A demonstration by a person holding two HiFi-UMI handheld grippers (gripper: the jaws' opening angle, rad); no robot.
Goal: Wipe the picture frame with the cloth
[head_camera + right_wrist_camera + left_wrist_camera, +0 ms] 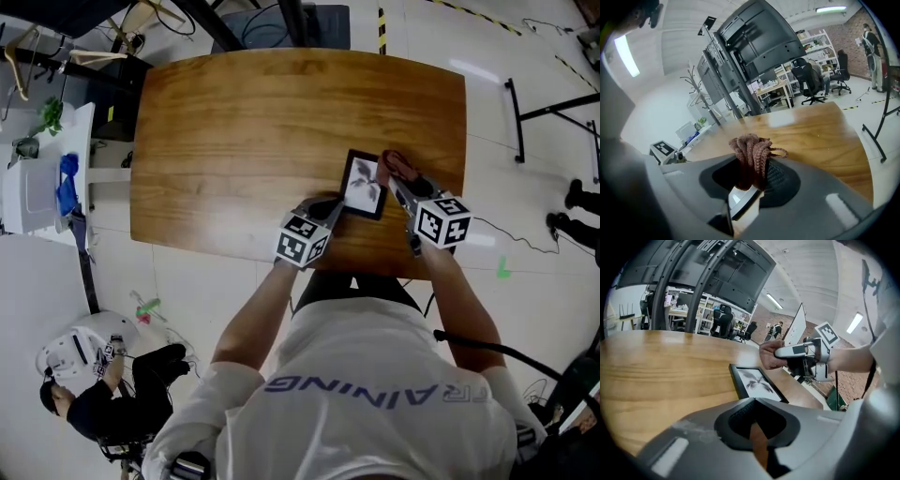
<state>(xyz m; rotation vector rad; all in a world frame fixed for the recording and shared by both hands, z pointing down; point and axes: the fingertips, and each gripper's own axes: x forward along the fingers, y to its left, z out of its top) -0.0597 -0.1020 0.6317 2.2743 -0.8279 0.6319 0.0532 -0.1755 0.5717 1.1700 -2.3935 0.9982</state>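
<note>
Frame, head view: the picture frame (pixel 364 185) lies flat on the tabletop (pixel 234 141), close to the person's edge and between the two tools, so both arms reach it easily
Cloth, head view: the reddish-brown cloth (pixel 400 167) sits bunched at the frame's far right corner and touches its edge, which looks like the start of a pass along that side
Grippers, head view: the right hand-held gripper (pixel 399 182) lies along the frame's right edge with the cloth at its tip; the left hand-held gripper (pixel 330 212) meets the near left corner, probably to stop the frame sliding under the rub

Jaws, left gripper view: the left tool's jaws are drawn together to a thin slit that shows only wood, with nothing held between them
Frame, left gripper view: the frame (pixel 757 384) starts just past the jaw tips, dark border around a pale print; beyond it the other tool brings the cloth (pixel 769 356) down to the far edge

Cloth, right gripper view: the jaws are clamped on the cloth (pixel 752 157), and a ropy wad stands out ahead of them, so fabric rather than metal would meet the glass
Beneath the wad, right gripper view: a pale wedge shows, but I cannot tell what it is

Step in hand: wiping seems barely begun, since the cloth is on one corner only
</note>
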